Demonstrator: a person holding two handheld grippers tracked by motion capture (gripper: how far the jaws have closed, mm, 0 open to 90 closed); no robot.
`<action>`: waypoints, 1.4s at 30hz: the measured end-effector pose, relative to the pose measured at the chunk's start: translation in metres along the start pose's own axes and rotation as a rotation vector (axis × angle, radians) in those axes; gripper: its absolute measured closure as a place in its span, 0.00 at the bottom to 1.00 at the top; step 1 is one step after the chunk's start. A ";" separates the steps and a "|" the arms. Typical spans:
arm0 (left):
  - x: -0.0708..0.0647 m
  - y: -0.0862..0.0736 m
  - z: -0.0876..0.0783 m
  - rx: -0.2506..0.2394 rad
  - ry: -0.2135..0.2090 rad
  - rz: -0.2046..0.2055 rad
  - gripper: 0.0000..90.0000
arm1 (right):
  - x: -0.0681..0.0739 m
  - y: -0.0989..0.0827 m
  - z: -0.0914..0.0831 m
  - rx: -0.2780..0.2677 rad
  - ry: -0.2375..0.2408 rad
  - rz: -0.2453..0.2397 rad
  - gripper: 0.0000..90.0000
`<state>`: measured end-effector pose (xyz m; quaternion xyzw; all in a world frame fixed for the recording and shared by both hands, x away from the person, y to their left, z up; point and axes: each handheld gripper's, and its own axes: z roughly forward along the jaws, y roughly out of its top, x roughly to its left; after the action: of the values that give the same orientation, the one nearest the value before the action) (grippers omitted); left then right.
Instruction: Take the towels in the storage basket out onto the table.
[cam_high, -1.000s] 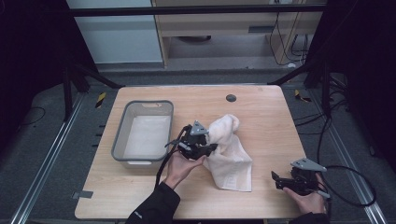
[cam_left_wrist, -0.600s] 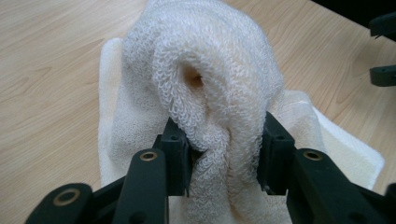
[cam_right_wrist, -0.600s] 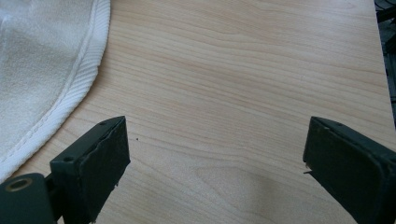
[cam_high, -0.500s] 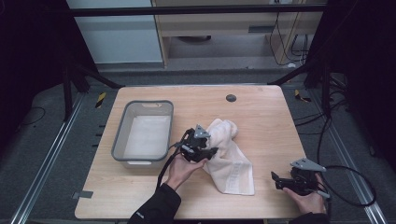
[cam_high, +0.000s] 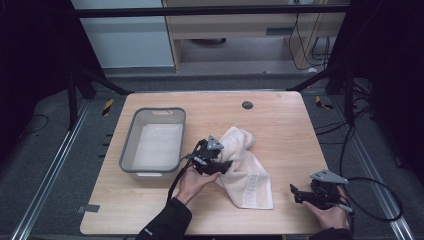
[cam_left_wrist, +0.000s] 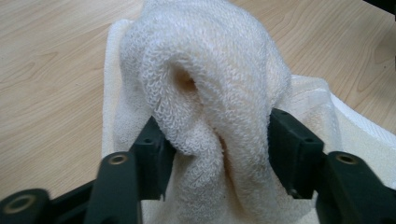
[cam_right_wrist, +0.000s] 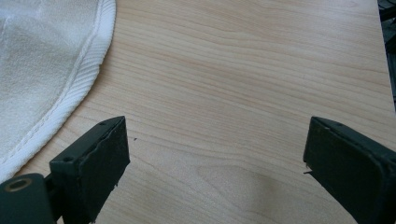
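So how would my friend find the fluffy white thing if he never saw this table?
Start at the wooden table and find the grey plastic tub on its left side. Just right of the tub lies a cream towel, bunched at the top where the left hand-held gripper pinches it. It is the table's one soft, rumpled thing.

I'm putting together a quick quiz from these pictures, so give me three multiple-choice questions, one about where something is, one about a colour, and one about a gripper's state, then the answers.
1. Where is the bin relative to the towel?
A. To its left
B. To its right
C. On top of it

2. What colour is the towel?
A. Blue
B. White
C. Red

3. What is the right gripper doing?
A. Clamped on the towel
C. Holding the bin
B. Open over bare table

Answers: 1 A, the high view shows the bin left of the towel. 2 B, it looks white in every view. 3 B, its jaws stand wide apart with only wood between them, while the left gripper pinches a towel fold.
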<state>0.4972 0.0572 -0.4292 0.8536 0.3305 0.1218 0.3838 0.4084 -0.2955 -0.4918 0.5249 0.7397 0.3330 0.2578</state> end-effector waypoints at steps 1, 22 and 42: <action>0.000 0.000 0.000 -0.002 0.002 -0.001 0.47 | 0.000 0.000 0.000 0.000 0.000 0.000 0.08; 0.004 0.001 -0.035 -0.042 0.025 0.033 0.26 | 0.000 0.000 0.000 0.001 -0.001 0.002 0.07; 0.026 -0.038 -0.089 -0.079 0.072 0.020 0.25 | 0.000 0.000 0.000 0.000 -0.005 0.002 0.06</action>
<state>0.4580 0.1439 -0.3978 0.8362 0.3302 0.1691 0.4038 0.4084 -0.2958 -0.4920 0.5264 0.7386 0.3318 0.2593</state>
